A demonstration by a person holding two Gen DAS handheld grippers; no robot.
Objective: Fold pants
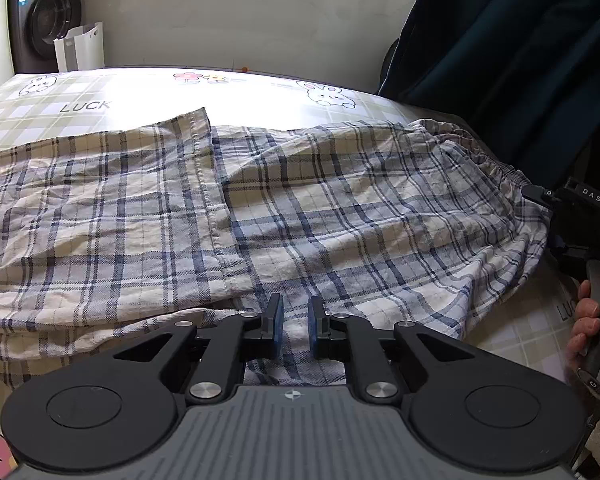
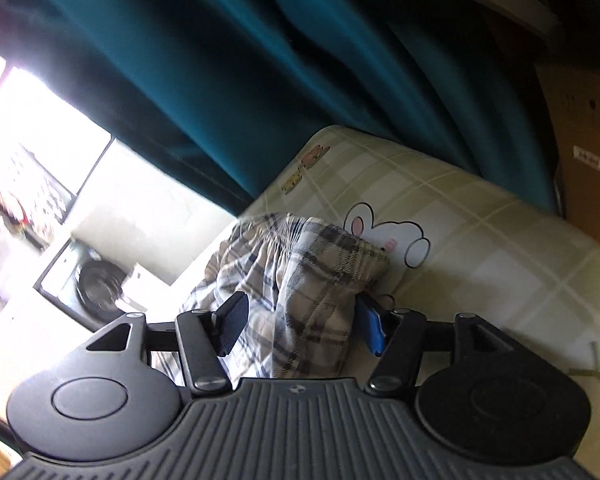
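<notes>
The plaid pants (image 1: 300, 208) are laid flat on the table (image 1: 140, 92) for folding; fabric is pinched by the narrow left gripper (image 1: 295, 322); the waistband (image 2: 300, 236) is straddled, seemingly ungripped, by the wide right gripper (image 2: 300, 324).

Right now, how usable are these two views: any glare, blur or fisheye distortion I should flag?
Left wrist view: sharp, but glare washes out the far tablecloth behind the plaid pants; the fisheye bows the table edge. Right wrist view: tilted and motion-blurred, window blown out white, washing machine smeared, pants between the right tongs soft.
</notes>
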